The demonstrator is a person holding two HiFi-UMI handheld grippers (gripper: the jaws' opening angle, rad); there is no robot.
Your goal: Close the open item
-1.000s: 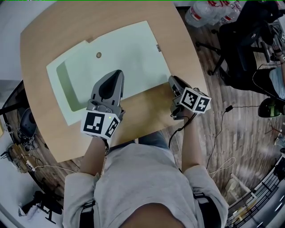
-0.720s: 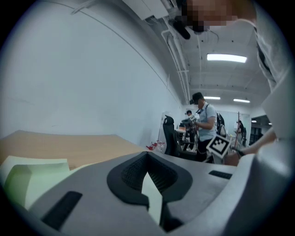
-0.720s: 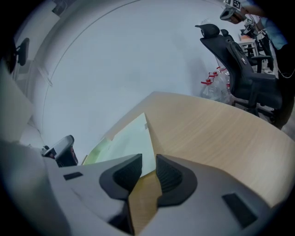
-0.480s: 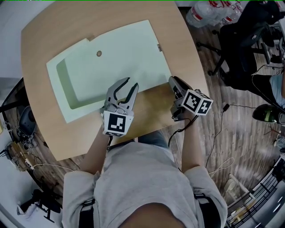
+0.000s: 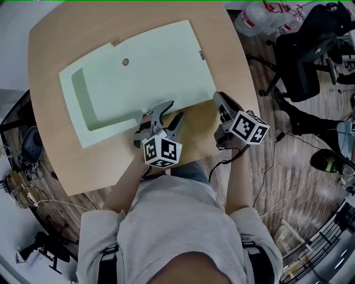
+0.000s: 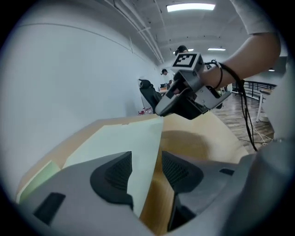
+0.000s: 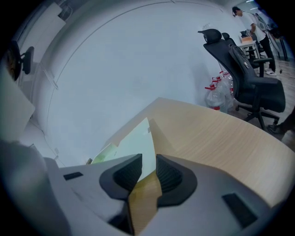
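A pale green folder lies on the wooden table. Its top cover is raised off the lower leaf, which shows at the left. My left gripper is at the cover's near edge. Its jaws have just been opening and stand wide; the cover's edge runs between them and the pads do not touch it. My right gripper is at the cover's near right corner. That corner sits in the narrow gap of its jaws, held off the table.
A black office chair and plastic bottles stand on the floor to the right of the table. Cables lie on the floor at both sides. A round snap marks the cover's far part.
The left gripper came down from above the cover to its near edge, rolled, and went from shut to wide open. The right gripper stayed at the cover's corner.
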